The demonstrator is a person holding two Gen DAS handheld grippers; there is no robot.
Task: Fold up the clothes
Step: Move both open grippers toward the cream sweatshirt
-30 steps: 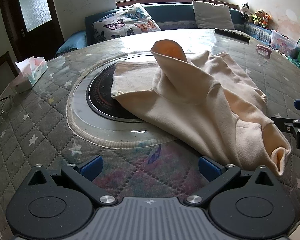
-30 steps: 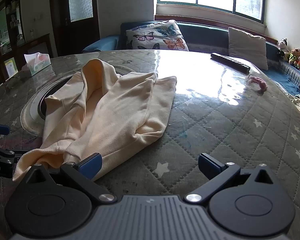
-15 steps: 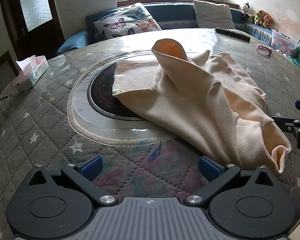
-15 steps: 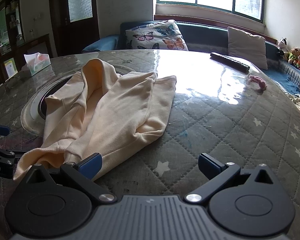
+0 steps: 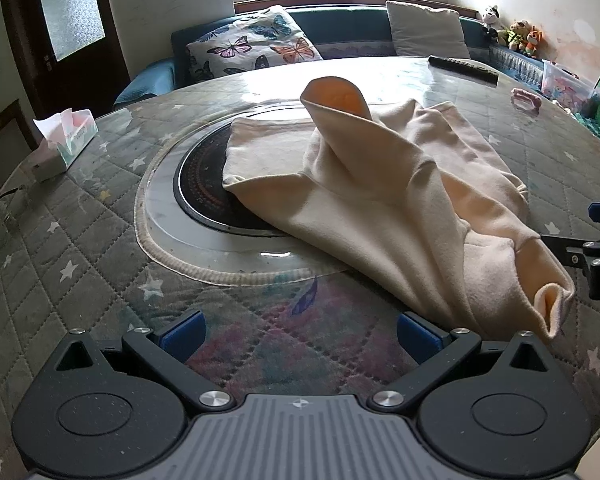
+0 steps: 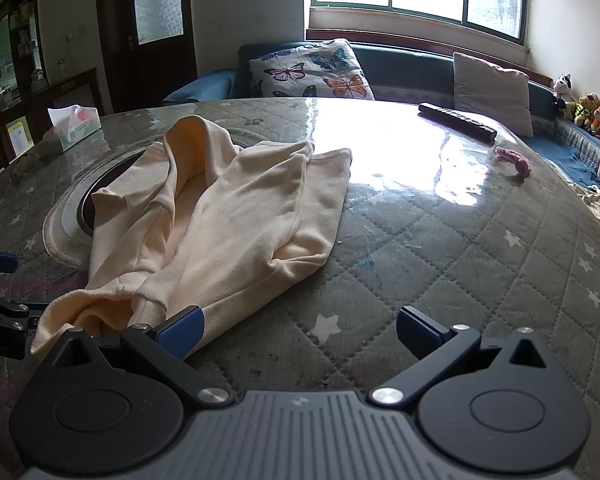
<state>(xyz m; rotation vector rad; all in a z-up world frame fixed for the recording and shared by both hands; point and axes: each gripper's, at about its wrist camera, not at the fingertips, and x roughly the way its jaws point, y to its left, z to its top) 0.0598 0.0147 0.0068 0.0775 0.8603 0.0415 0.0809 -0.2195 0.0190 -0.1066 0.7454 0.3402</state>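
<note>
While both grippers sit low over the big round table with its grey quilted star cover [image 5: 80, 240], neither one has hold of anything. The left gripper [image 5: 300, 330] has its two blue-tipped fingers spread wide apart, with only bare cover between them. The right gripper [image 6: 299, 330] is spread just as wide, and its blue finger [image 6: 184, 330] at 9 o'clock sits right at the edge of the cloth; whether it touches cannot be told.

A soft cream-coloured sweatshirt [image 5: 380, 196] lies crumpled on the table, partly over the round black glass plate [image 5: 204, 196] in the middle. One sleeve end [image 5: 332, 94] sticks up at 12 o'clock in the left view. Another cuff [image 5: 552, 308] lies near 4 o'clock, close to the table edge.

A white tissue box [image 5: 66, 142] sits at 10 o'clock. A long black remote control [image 6: 456, 120] and a small pink thing [image 6: 514, 160] lie at 1 o'clock in the right view.
</note>
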